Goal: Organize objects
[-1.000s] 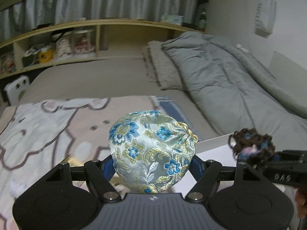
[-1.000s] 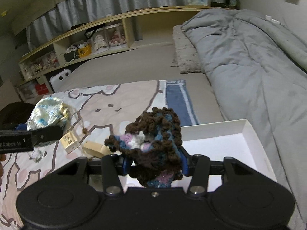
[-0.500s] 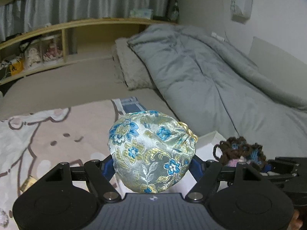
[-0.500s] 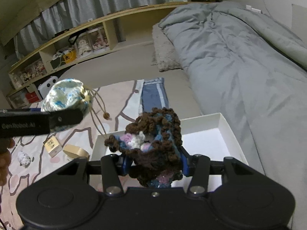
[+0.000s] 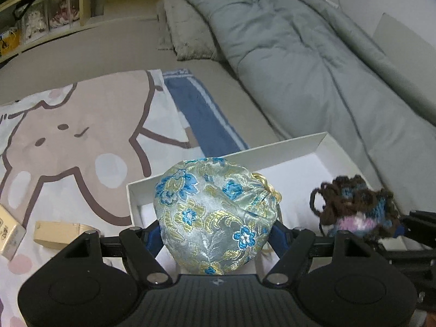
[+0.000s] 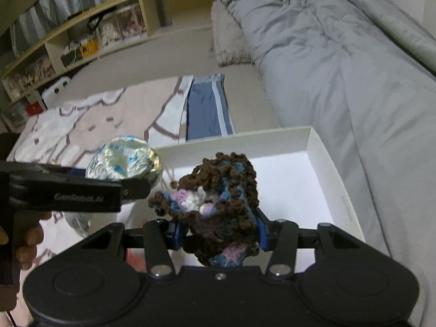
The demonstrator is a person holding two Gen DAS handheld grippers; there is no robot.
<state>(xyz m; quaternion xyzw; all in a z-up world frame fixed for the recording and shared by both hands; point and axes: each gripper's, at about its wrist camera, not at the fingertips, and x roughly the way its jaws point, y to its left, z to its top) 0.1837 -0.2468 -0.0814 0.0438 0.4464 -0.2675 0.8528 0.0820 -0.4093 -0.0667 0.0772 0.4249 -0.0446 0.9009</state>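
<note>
a round brocade drawstring pouch (image 5: 215,215), pale silver-green satin woven with blue flowers and gold leaves, is pinched between the blue pads of the left hand-held gripper (image 5: 216,231). its gathered neck, tied with a gold cord, points to the right. the pouch hangs above the near left corner of a shallow white cardboard box (image 5: 288,147), not touching it. beside it, to the right, the right hand-held gripper (image 6: 218,231) is pressed tight on a crocheted piece (image 6: 218,207) of dark brown yarn with blue, pink and white patches, ruffled and floppy, held above the middle of the same box.

the step in hand looks like lowering both items into the box. to do it well, bring each down until it rests on the box floor before letting go, and keep the pouch to the left and the crochet to the right so they do not pile up. the pouch's cord and bead dangle between the two hand-held grippers and could snag on the yarn.

the box lies on a bed, partly on a cartoon-print blanket (image 5: 81,136), with a folded blue towel (image 5: 201,117) just behind it. a small wooden block (image 5: 58,233) and a printed carton (image 5: 9,231) lie on the blanket to the left. a grey duvet (image 5: 313,54) is heaped to the right
</note>
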